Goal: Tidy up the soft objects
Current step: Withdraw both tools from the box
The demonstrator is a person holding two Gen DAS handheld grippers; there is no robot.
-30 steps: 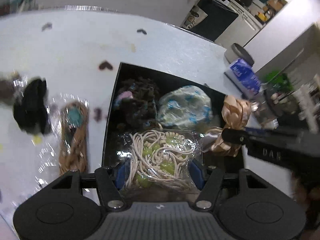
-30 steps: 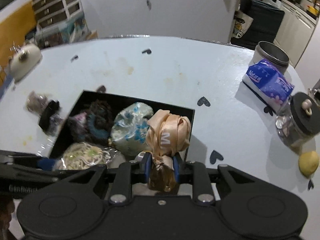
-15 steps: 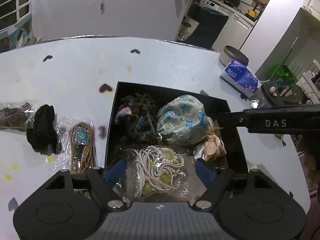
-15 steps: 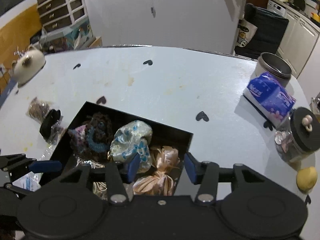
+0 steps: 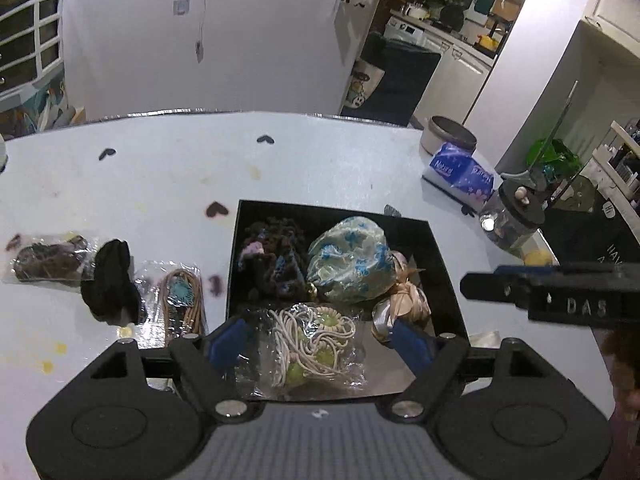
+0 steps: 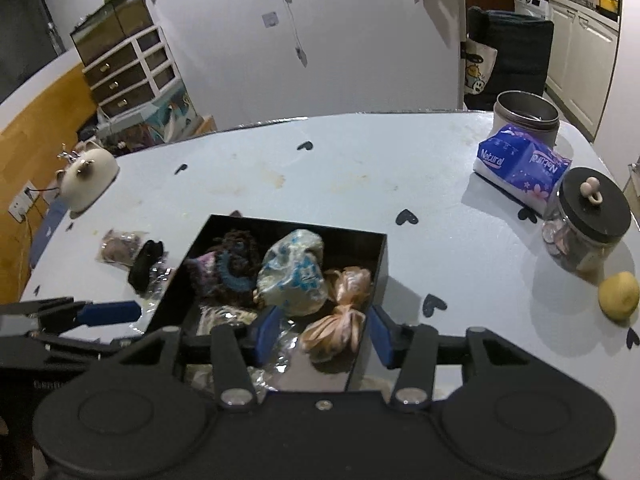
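A black box [image 5: 436,248] [image 6: 380,256] on the pale table holds a dark knitted scrunchie [image 5: 276,256] [image 6: 232,264], a blue-and-white satin pouch [image 5: 352,264] [image 6: 292,272], a peach satin scrunchie [image 5: 408,300] [image 6: 344,312] and a bagged cream cord item [image 5: 312,344]. My left gripper [image 5: 320,340] is open and empty above the cord bag. My right gripper [image 6: 324,332] is open and empty above the peach scrunchie. Left of the box lie a black soft item [image 5: 110,280] [image 6: 146,264], a bagged brown cord item [image 5: 180,300] and a bagged dark item [image 5: 44,260] [image 6: 120,246].
At the right stand a tissue pack [image 5: 460,172] [image 6: 520,164], a metal tin [image 6: 524,114], a glass jar with black lid [image 6: 588,220] and a lemon [image 6: 618,296]. A white pig figure [image 6: 88,176] sits at the table's far left edge.
Both grippers opened, leaving the cord bag and the peach scrunchie in the box, then drew back and up from the box.
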